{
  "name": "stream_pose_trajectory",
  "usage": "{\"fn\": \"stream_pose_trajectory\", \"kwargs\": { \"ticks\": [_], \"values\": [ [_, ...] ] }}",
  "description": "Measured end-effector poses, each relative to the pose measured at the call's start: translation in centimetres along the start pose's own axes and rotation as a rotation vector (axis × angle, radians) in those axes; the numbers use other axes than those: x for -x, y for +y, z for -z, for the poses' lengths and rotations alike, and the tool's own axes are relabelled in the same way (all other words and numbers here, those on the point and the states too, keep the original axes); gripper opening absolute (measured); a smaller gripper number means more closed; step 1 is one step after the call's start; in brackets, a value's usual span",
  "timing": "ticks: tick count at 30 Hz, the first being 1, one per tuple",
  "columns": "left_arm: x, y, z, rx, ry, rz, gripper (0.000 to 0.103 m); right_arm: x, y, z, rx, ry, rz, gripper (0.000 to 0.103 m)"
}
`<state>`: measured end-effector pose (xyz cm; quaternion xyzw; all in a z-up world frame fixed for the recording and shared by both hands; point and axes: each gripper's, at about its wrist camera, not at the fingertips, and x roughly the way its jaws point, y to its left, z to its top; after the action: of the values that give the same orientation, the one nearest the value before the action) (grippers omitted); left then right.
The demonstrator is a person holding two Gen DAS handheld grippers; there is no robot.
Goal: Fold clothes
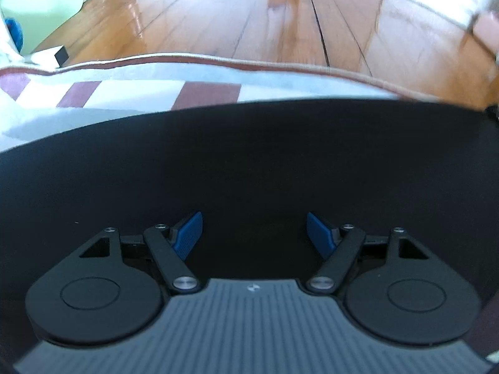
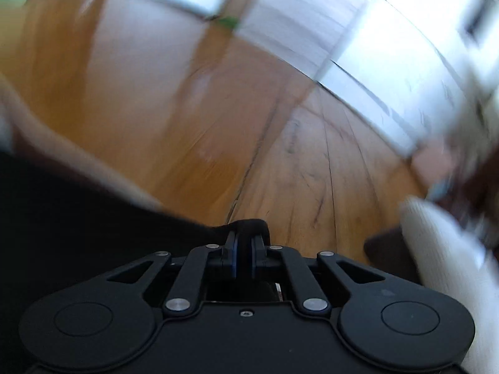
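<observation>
We saw the left tongs [image 1: 254, 230] spread wide above the black cloth garment [image 1: 249, 155], which lay on a white-and-maroon checked rug [image 1: 131, 90]. The right tongs [image 2: 244, 257] pinched the garment's edge [image 2: 246, 226] over the wooden floor [image 2: 187, 109].

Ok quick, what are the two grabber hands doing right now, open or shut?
Left gripper: open, blue pads apart above the black fabric garment, holding nothing.
Right gripper: shut, pinching a fold of the black fabric garment.
</observation>
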<state>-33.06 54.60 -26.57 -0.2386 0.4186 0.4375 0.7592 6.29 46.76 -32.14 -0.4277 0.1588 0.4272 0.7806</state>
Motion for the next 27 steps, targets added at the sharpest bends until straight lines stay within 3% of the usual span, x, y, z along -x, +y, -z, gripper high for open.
{"fn": "stream_pose_trajectory", "kwargs": {
  "ticks": [2, 4, 6, 7, 9, 11, 14, 15, 17, 19, 22, 24, 27],
  "values": [
    [0.5, 0.3, 0.4, -0.014, 0.029, -0.005, 0.081, 0.4, -0.4, -0.1, -0.002, 0.019, 0.033, 0.01],
    [0.7, 1.5, 0.9, 0.02, 0.084, 0.0, 0.086, 0.7, -1.6, -0.2, -0.037, 0.054, 0.096, 0.03],
    [1.0, 3.0, 1.6, 0.063, 0.158, -0.022, 0.087, 1.5, -2.7, -0.3, -0.033, 0.107, 0.327, 0.032],
    [1.9, 3.9, 2.1, 0.085, 0.195, -0.074, 0.087, 2.6, -3.1, 0.0, -0.057, 0.112, 0.351, 0.042],
    [4.1, 5.1, 3.0, 0.092, 0.194, -0.151, 0.087, 5.7, -3.7, 0.8, -0.184, 0.099, 0.18, 0.044],
    [5.9, 6.9, 4.2, 0.118, 0.167, -0.169, 0.089, 8.8, -4.2, 1.7, -0.309, 0.087, 0.009, 0.048],
    [5.9, 10.0, 6.5, 0.233, 0.243, -0.18, 0.09, 13.4, -5.1, 2.9, -0.494, 0.066, -0.251, 0.048],
    [5.7, 10.9, 7.4, 0.277, 0.275, -0.181, 0.09, 14.4, -4.0, 3.0, -0.475, 0.065, -0.325, 0.048],
    [6.0, 11.2, 8.8, 0.294, 0.27, -0.184, 0.09, 15.1, 0.4, 2.6, -0.288, 0.057, -0.467, 0.05],
    [6.2, 9.4, 9.1, 0.184, 0.261, -0.236, 0.09, 15.1, 3.3, 2.5, -0.188, 0.064, -0.592, 0.052],
    [6.2, 6.4, 8.8, 0.007, 0.243, -0.303, 0.09, 14.2, 5.1, 3.2, -0.11, 0.157, -0.601, 0.055],
    [6.7, 5.5, 8.4, -0.018, 0.218, -0.28, 0.09, 13.7, 4.7, 4.1, -0.059, 0.194, -0.555, 0.057],
    [8.6, 4.7, 7.6, -0.009, 0.123, -0.176, 0.09, 13.3, 2.3, 5.1, -0.119, 0.272, -0.485, 0.056]
  ]
}}
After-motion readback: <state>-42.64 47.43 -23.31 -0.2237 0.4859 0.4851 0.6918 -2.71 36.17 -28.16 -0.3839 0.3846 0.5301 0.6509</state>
